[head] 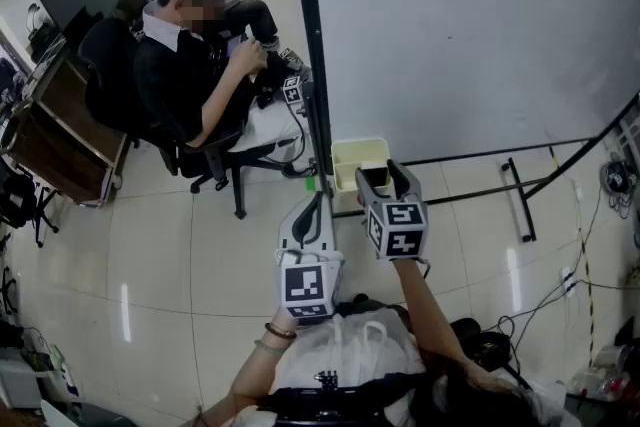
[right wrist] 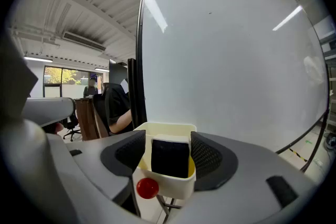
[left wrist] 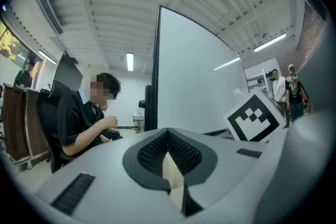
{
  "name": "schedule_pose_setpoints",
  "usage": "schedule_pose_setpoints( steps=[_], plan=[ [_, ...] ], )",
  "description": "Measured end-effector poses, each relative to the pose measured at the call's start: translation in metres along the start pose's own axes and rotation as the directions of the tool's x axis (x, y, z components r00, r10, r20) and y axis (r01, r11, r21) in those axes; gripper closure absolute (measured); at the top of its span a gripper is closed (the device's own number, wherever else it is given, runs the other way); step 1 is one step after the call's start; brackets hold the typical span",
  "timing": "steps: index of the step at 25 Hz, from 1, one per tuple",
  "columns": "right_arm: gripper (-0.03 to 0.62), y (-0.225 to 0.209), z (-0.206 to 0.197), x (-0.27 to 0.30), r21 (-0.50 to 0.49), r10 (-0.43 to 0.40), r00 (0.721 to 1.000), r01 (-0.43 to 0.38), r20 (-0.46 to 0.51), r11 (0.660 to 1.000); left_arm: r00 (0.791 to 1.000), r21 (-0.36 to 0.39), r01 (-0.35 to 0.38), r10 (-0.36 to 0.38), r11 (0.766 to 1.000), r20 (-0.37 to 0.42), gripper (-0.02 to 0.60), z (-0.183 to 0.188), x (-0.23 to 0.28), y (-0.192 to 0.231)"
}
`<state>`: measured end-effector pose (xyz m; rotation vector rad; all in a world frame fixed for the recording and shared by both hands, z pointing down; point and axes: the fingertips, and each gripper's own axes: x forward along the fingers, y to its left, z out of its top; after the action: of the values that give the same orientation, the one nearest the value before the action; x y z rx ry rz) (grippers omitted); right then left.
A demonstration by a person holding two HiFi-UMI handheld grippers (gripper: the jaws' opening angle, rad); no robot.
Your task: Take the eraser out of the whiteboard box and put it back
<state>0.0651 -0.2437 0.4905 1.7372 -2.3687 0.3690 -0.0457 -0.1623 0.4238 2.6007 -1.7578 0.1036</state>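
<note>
A cream whiteboard box (head: 348, 153) hangs at the lower left corner of the whiteboard (head: 470, 25). The eraser (right wrist: 169, 159), black with a white top, stands upright inside the box (right wrist: 176, 187). My right gripper (right wrist: 168, 145) reaches into the box and is open, one jaw on each side of the eraser; a thin gap shows at the left pad. In the head view the same gripper (head: 386, 177) tilts slightly down over the eraser (head: 372, 177). My left gripper (head: 317, 207) hangs level to the left of the box, shut and holding nothing, with its pads (left wrist: 157, 157) meeting.
A red round knob (right wrist: 147, 188) sits on the box's front. A seated person (head: 190, 65) works at a desk left of the whiteboard's black post (head: 310, 55). The stand's feet (head: 520, 195) and cables (head: 560, 295) lie on the tiled floor at right.
</note>
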Motion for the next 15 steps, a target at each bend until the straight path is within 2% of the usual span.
schedule_pose_setpoints(
  steps=[3,4,5,6,10,15],
  plan=[
    [0.286,0.003,-0.002,0.007,-0.058,-0.042,0.998,0.039,-0.046,0.998,1.0,-0.001,0.004,-0.004,1.0,-0.003,0.578,-0.001,0.0,-0.001],
    [0.293,0.005,0.0,0.008,-0.086,-0.054,0.997,0.049,-0.057,0.995,1.0,-0.002,0.006,-0.006,1.0,-0.003,0.578,-0.001,0.001,-0.002],
    [0.332,0.007,0.002,0.009,-0.114,-0.064,0.996,0.057,-0.063,0.992,1.0,-0.004,0.008,-0.008,1.0,-0.003,0.578,-0.001,0.001,-0.002],
    [0.329,0.008,0.003,0.01,-0.133,-0.073,0.995,0.064,-0.064,0.989,1.0,-0.005,0.01,-0.01,1.0,-0.002,0.578,-0.001,0.002,-0.003],
    [0.335,0.008,0.003,0.008,-0.14,-0.073,0.995,0.063,-0.064,0.988,1.0,0.0,0.015,-0.015,1.0,0.001,0.578,0.0,0.004,-0.004],
    [0.335,0.011,0.032,-0.01,-0.146,-0.042,0.998,0.048,0.04,0.988,1.0,-0.015,-0.005,0.005,1.0,0.0,0.578,-0.002,0.004,0.003]
  ],
)
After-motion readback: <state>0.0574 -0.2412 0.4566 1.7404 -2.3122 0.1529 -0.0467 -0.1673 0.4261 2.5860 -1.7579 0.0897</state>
